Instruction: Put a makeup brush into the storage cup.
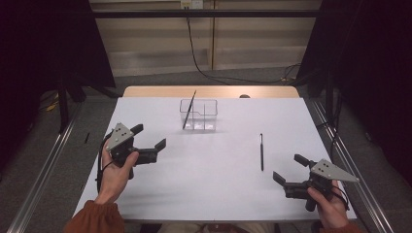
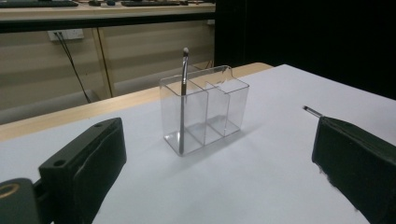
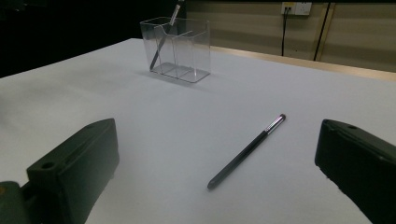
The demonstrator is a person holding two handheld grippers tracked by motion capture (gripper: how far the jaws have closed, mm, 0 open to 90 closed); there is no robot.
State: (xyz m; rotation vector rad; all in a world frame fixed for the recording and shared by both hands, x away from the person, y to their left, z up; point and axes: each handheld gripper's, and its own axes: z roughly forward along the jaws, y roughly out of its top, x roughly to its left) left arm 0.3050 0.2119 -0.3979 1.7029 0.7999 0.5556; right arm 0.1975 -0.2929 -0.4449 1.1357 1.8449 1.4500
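A clear plastic holder (image 1: pixel 198 115) with three compartments stands at the far middle of the white table (image 1: pixel 218 194). A thin dark brush (image 1: pixel 188 110) leans in its left compartment; the left gripper view shows that brush (image 2: pixel 182 102) upright in the holder (image 2: pixel 205 109). A second dark brush (image 1: pixel 261 151) lies flat on the table right of centre, and it shows as brush (image 3: pixel 247 151) in the right gripper view. My left gripper (image 1: pixel 150 136) is open at the left, empty. My right gripper (image 1: pixel 288 168) is open at the near right, just beside the lying brush.
A wooden table edge (image 1: pixel 209 91) runs behind the white surface. Metal rails (image 1: pixel 43 165) flank both sides on the floor. A black cable (image 1: pixel 199 63) hangs down the back wall. Dark curtains stand at left and right.
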